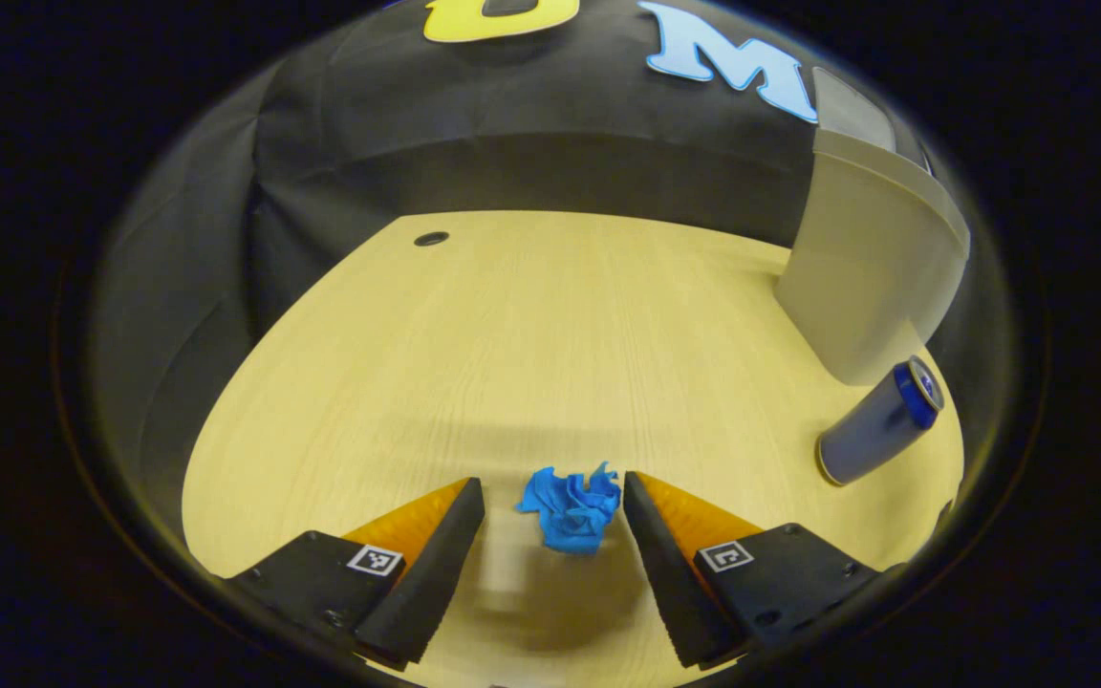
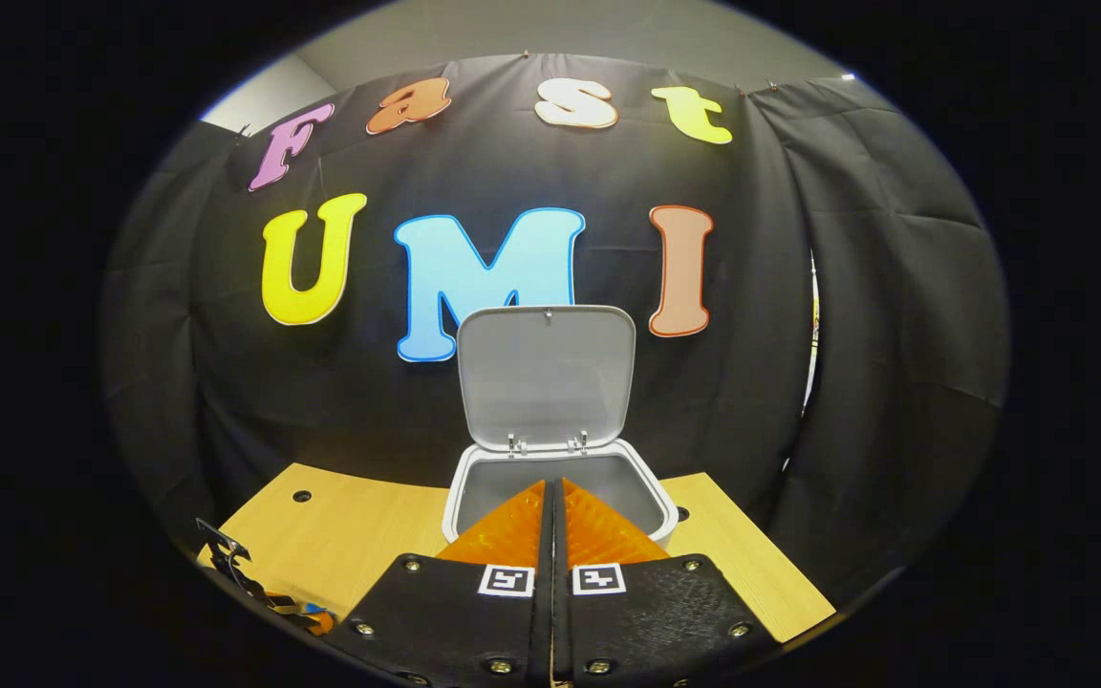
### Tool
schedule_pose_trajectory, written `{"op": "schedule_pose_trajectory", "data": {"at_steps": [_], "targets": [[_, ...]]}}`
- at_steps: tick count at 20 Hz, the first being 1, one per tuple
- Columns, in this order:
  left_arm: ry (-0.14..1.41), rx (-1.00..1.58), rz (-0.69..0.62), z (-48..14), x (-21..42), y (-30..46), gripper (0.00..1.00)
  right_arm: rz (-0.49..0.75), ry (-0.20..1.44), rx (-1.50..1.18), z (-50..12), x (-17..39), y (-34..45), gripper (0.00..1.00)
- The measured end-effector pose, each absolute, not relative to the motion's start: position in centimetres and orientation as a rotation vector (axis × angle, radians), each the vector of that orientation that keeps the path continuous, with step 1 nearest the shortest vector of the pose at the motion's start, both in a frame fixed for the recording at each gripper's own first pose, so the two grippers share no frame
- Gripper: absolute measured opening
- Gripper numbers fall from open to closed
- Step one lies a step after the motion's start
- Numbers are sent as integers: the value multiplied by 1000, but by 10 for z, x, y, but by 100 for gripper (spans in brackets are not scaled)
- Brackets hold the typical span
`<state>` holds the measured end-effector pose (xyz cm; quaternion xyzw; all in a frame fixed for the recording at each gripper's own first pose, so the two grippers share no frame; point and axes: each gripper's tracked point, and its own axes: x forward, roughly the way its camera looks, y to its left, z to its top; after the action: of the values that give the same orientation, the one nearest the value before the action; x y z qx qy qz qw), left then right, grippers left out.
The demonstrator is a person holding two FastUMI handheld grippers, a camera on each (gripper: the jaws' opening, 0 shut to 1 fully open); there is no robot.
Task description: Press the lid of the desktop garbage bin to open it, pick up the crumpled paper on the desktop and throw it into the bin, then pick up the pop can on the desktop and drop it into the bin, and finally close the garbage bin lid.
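A: Left gripper (image 1: 552,497)?
B: Fingers spread wide around the crumpled blue paper ball (image 1: 572,508) on the pale wooden bench (image 1: 474,354); blue-topped grey can (image 1: 878,421) beyond.
A: Right gripper (image 2: 553,505)?
B: Fingers pressed together, empty, before the open-lidded grey plastic bin (image 2: 550,420).

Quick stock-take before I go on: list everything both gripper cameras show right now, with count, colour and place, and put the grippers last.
Crumpled paper: one, blue, on the desk between the left gripper's open fingers, not yet gripped.
Pop can: one, grey body with a blue top, on the desk at the right of the left gripper view, just in front of the bin.
Bin: one, pale grey, at the back of the desk in front of the right gripper.
Lid: one, pale grey, standing open and upright.
Desk: one, light wood, with a small dark hole near its far edge.
Left gripper: one, open around the paper.
Right gripper: one, shut and empty, pointing at the bin.
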<state>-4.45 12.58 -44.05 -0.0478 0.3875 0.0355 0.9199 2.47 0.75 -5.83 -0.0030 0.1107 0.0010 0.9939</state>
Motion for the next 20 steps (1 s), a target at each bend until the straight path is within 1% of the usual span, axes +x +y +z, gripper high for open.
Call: {"op": "schedule_pose_trajectory", "data": {"at_steps": [4,7,10,12,13,14,17,19,20], "targets": [[837,-91,95,-456,-51,126,97,-16,238,12,-65,23,1,0],[838,-71,95,-455,-48,128,96,-24,253,15,-71,22,-3,0],[832,-55,103,-449,-40,134,74,-23,263,22,-74,23,-2,0],[833,-47,96,-442,-32,135,53,-16,266,18,-75,23,0,0],[840,-44,94,-439,-30,135,52,-12,268,16,-76,22,2,0],[841,-40,90,-434,-26,136,53,-8,269,15,-76,22,4,0],[832,-29,109,-419,-8,141,34,1,272,9,-78,21,6,0],[833,-16,114,-406,4,143,34,3,272,4,-78,21,7,0],[832,-2,119,-396,15,146,35,3,273,2,-78,20,6,0]]}}
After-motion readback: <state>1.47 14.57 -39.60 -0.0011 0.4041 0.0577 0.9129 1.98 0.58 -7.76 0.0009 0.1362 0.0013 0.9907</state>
